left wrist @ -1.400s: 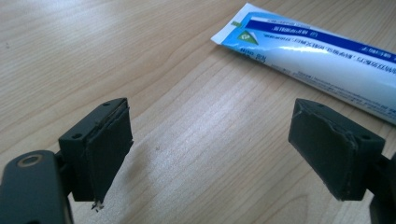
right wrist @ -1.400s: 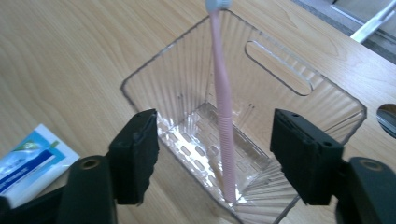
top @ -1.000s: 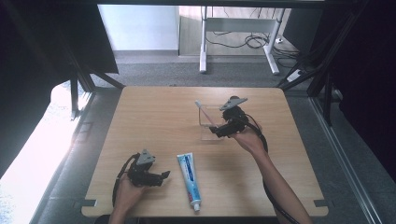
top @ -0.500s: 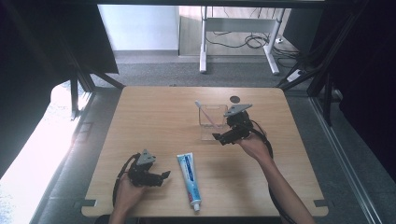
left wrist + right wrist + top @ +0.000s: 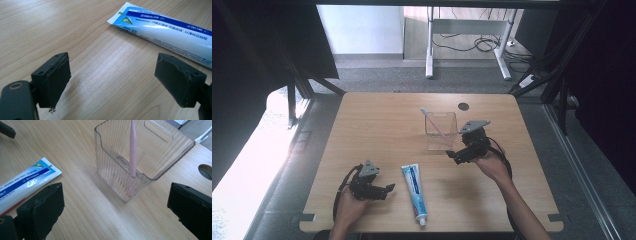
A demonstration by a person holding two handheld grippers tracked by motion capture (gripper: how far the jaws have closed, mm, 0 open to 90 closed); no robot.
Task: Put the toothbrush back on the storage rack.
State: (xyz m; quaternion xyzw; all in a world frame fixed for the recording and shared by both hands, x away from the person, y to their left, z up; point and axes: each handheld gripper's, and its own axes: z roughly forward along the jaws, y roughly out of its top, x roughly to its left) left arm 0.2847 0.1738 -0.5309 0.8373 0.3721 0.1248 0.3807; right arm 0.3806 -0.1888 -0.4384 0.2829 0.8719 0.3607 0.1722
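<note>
Both my tongs gape empty: left (image 5: pixel 388 188) beside the tube (image 5: pixel 414 191), right (image 5: pixel 453 155) just short of the holder (image 5: pixel 441 131) with its toothbrush (image 5: pixel 432 122).

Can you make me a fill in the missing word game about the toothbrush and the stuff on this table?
1. The pink toothbrush stands inside the clear ____.
2. The toothpaste tube lies flat on the wooden ____.
3. The jaws of the right gripper are ____, with nothing between them.
4. The gripper nearest the toothpaste tube is the ____ gripper.

Missing words: holder; table; open; left
</note>
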